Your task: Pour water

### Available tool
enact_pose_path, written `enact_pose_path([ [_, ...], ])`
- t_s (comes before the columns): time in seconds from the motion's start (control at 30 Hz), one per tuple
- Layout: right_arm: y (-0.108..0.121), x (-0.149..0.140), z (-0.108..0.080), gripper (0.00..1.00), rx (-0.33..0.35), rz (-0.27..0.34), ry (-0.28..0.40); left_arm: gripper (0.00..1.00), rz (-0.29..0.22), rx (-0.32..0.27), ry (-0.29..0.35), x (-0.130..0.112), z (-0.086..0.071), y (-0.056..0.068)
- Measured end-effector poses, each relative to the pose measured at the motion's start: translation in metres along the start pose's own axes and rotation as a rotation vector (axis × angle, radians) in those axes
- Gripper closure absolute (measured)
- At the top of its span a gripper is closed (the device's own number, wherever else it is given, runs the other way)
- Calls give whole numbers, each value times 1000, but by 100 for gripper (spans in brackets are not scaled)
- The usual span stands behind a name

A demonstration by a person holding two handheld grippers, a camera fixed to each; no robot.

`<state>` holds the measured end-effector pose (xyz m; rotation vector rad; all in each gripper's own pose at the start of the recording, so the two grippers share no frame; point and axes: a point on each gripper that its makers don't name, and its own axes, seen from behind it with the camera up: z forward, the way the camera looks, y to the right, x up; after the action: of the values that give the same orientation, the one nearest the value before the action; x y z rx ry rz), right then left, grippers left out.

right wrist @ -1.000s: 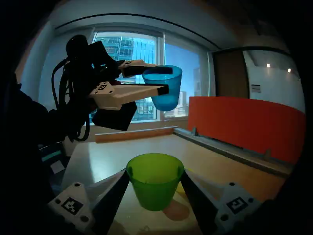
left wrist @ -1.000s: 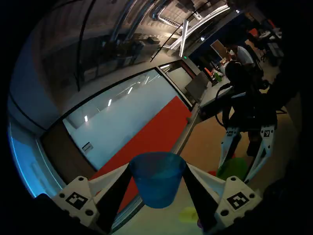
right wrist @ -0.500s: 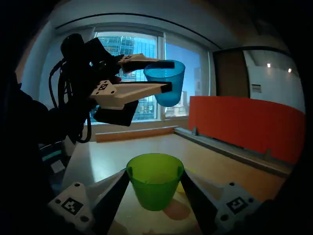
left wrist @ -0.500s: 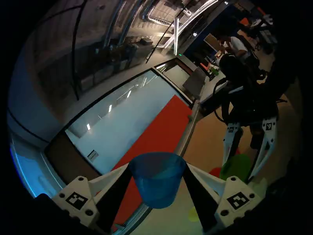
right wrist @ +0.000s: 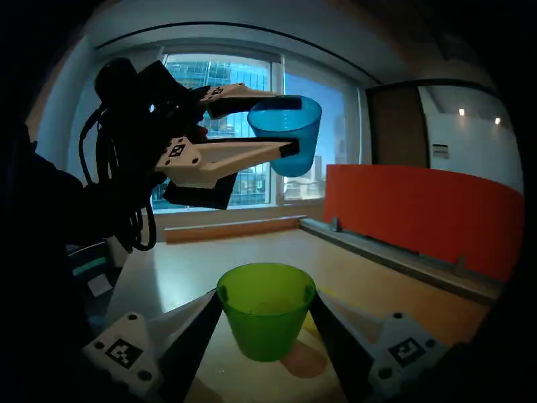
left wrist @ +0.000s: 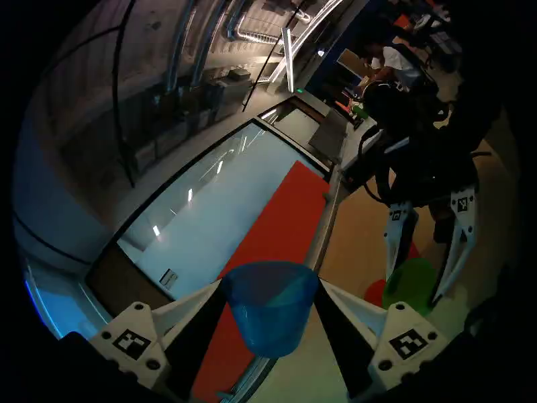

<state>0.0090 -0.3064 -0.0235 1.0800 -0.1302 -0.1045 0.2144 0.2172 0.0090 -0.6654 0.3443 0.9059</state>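
Note:
A translucent blue cup (left wrist: 270, 305) sits between the fingers of my left gripper (left wrist: 270, 310), which is shut on it; the left gripper view is rolled so the room leans. In the right gripper view that same blue cup (right wrist: 285, 142) hangs high, slightly tilted, above and behind a green cup (right wrist: 266, 318). My right gripper (right wrist: 266, 324) is shut on the green cup, held upright just over the table (right wrist: 201, 269). The green cup (left wrist: 411, 283) and the right gripper (left wrist: 429, 269) show at the right of the left gripper view.
An orange partition (right wrist: 429, 215) runs along the table's right side with a metal rail (right wrist: 396, 262) at its foot. Big windows (right wrist: 221, 134) stand behind. Yellow and pink-orange coasters (right wrist: 302, 356) lie on the tabletop under the green cup. A person's dark sleeve (right wrist: 47, 221) holds the left gripper.
The left gripper has risen a little with the blue cup and rolled further, so its view leans more. The green cup has stayed put.

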Motion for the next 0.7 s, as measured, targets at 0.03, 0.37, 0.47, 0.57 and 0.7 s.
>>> enact_pose_path([
  [0.03, 0, 0, 0, 9, 0, 0, 0, 13, 7, -1, -1, 0, 0, 0],
  [0.37, 2, 2, 3, 9, 0, 2, 4, 12, 85, 3, 2, 6, 1, 2],
  [0.47, 4, 4, 3, 9, -1, 3, 7, 12, 103, 5, 8, 8, 1, 3],
  [0.57, 4, 5, 4, 8, -1, 5, 9, 12, 121, 5, 11, 11, 1, 4],
  [0.7, 4, 6, 3, 9, -1, 4, 9, 12, 145, 4, 9, 12, 3, 5],
])
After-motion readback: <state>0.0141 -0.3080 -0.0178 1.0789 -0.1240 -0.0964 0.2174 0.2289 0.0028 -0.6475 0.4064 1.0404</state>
